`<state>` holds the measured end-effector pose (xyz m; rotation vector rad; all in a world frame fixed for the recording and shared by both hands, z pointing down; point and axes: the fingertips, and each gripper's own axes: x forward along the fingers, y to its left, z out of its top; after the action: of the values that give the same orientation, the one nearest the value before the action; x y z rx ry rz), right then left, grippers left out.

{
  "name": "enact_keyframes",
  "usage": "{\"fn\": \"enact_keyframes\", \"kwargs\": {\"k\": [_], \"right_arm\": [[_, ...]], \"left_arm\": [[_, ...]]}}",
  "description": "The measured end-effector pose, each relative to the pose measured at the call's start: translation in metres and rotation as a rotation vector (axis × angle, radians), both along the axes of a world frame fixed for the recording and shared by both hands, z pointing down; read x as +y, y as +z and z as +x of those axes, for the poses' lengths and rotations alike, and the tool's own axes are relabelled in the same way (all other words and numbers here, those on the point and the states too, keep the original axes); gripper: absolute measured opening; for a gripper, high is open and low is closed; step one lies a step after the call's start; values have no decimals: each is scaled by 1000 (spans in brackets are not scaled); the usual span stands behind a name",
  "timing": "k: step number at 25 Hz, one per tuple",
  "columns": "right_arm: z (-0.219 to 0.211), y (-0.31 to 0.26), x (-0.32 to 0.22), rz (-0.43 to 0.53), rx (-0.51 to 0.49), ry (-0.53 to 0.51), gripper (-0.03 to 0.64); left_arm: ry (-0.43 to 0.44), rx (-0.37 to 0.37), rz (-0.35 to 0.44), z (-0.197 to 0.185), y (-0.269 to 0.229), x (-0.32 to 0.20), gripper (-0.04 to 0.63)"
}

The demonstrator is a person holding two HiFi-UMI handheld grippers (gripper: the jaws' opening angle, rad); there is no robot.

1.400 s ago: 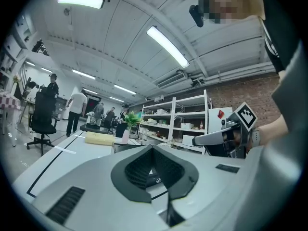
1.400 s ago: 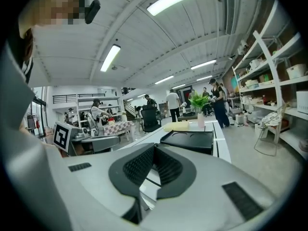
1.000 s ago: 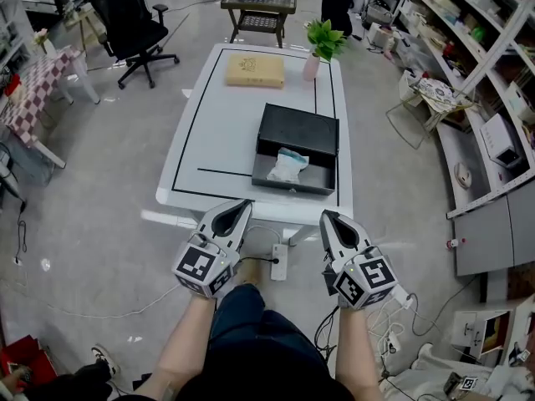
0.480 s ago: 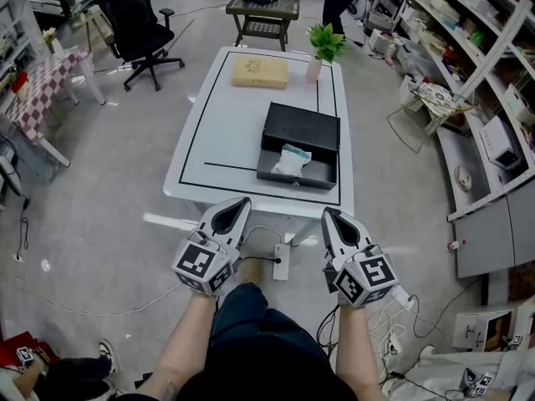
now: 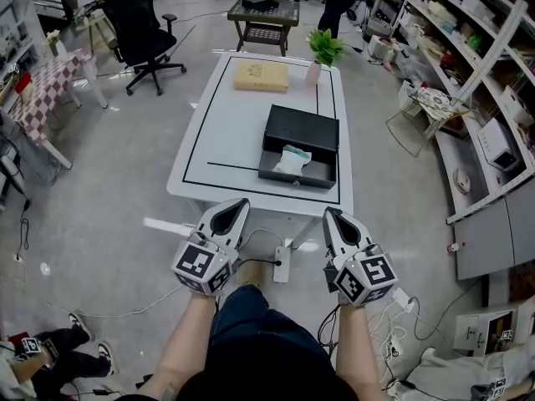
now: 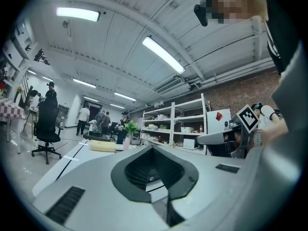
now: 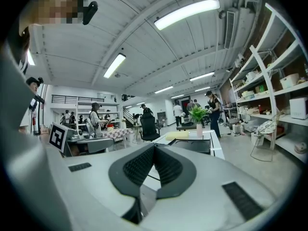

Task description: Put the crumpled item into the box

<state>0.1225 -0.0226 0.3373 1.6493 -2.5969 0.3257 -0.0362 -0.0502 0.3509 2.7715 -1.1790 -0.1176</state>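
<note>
A crumpled white item (image 5: 292,160) lies inside the open black box (image 5: 301,129) on the right half of the white table (image 5: 230,132). Both grippers hang side by side in front of the table's near edge, well short of the box. My left gripper (image 5: 242,202) is shut and holds nothing; its tips meet in the left gripper view (image 6: 153,148). My right gripper (image 5: 328,213) is also shut and holds nothing (image 7: 154,146). The right gripper view shows the black box (image 7: 192,146) ahead on the table.
A tan flat box (image 5: 260,76) and a potted plant (image 5: 324,48) stand at the table's far end. A power strip (image 5: 280,263) with cables lies on the floor under the near edge. An office chair (image 5: 142,32) stands at far left, shelves (image 5: 476,65) along the right.
The table and box sit slightly higher in the head view than a second ago. Both grippers stay shut and side by side. A person's feet have come into view at the lower left.
</note>
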Motion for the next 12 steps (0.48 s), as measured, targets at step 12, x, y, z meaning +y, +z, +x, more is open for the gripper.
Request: {"fn": "enact_keyframes", "kwargs": {"k": [12], "right_arm": [[1,-6,13,20,-12,18,5]], "left_arm": [[-14,-8,26,-8,-7,13,0]]}}
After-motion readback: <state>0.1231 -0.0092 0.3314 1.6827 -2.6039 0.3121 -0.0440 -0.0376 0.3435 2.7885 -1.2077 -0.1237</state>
